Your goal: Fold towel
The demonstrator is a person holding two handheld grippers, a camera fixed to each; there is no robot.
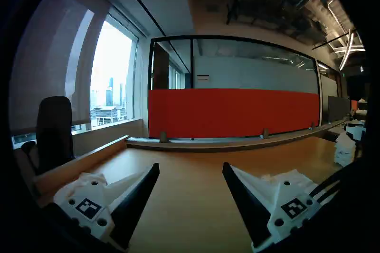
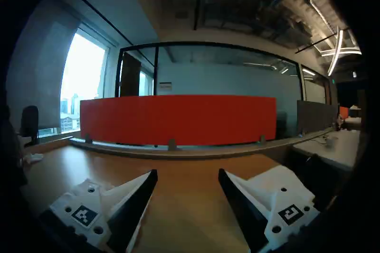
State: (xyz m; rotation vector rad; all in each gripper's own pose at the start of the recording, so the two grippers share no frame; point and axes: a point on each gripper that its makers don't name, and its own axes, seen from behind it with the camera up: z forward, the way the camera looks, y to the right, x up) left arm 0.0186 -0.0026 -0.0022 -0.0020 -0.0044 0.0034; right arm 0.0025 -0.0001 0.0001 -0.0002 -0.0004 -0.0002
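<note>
Worktop point(image 1: 190, 215) of warm brown wood is stretching out ahead, and the left gripper point(image 1: 190, 167) is hovering low over it, jaws standing wide apart with nothing between them. In the right gripper view the right gripper point(image 2: 186, 173) is doing the same, fingers spread wide over the bare wood and gripping nothing. A long red divider panel point(image 1: 232, 113) is running across the far edge of the worktop, with a glass wall point(image 1: 256, 70) rising behind it. In the left gripper view a bright window point(image 1: 111, 77) is glowing on the left, and a black chair point(image 1: 54, 129) is sitting just below it, beside the worktop's raised edge. In the right gripper view a small white heap point(image 2: 31, 159) is lying on the worktop at the far left, well apart from the fingers. It may be the towel, but it is too small to tell. A white shape point(image 1: 344, 148) is showing at the right edge of the left gripper view, too blurred to name.
</note>
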